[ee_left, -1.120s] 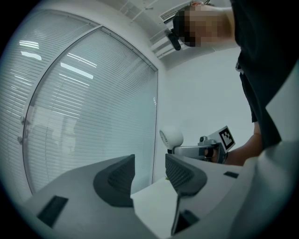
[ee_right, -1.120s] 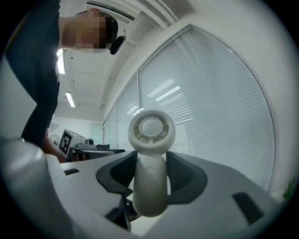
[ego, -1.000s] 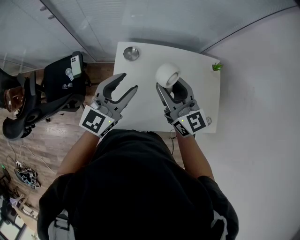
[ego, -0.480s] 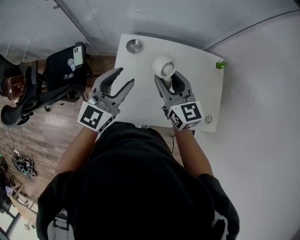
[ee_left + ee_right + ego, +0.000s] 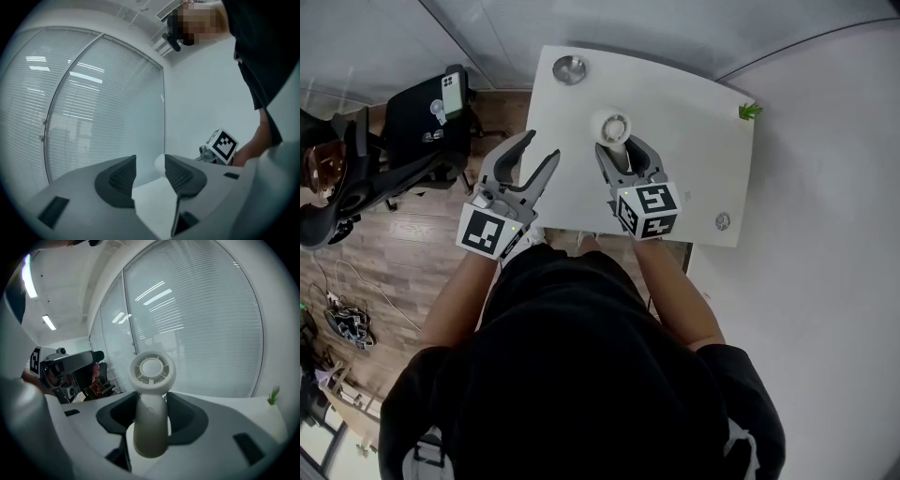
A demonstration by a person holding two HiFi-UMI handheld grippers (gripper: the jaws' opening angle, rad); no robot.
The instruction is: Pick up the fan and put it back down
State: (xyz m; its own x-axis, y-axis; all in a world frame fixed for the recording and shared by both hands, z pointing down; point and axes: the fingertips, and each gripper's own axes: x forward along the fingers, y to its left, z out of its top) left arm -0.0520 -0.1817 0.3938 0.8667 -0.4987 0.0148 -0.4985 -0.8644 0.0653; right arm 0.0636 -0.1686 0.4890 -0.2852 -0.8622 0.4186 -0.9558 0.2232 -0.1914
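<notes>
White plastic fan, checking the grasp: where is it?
Head view: white fan over the white table's middle, handle in the right gripper, right of the left gripper.

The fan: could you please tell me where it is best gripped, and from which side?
Take the fan by its slim stem, below the head, coming from the near table edge with one jaw each side; the head looks too wide. The right gripper grips it so.
</notes>
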